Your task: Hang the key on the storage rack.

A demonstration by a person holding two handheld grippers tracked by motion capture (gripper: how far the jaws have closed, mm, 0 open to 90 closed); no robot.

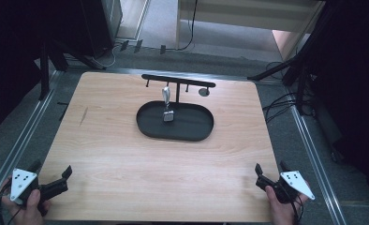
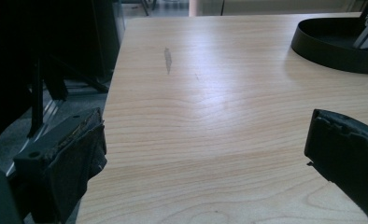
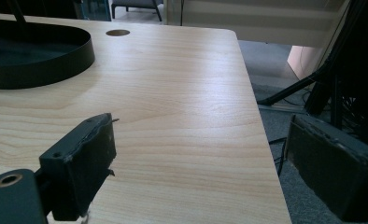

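A black oval tray (image 1: pixel 192 133) sits at the middle back of the wooden table (image 1: pixel 126 159). A black T-shaped stand (image 1: pixel 178 80) rises from its far side, with small hooks along the bar. A silver metal piece (image 1: pixel 166 104) hangs from the bar down into the tray. My left gripper (image 1: pixel 51 173) rests at the table's front left corner, open, nothing between its jaws. My right gripper (image 1: pixel 270 169) is at the front right corner, also open and holding nothing. The tray's rim (image 2: pixel 331 51) appears far right in the left gripper view, and the tray wall (image 3: pixel 37 70) far left in the right gripper view.
A round cable hole (image 1: pixel 203 92) lies in the tabletop behind the tray's right end. A dark scuff (image 1: pixel 83 116) marks the wood at the left. Metal rails (image 1: pixel 18 140) run along both table sides; black stands and cables (image 1: pixel 285 101) lie on the floor beyond.
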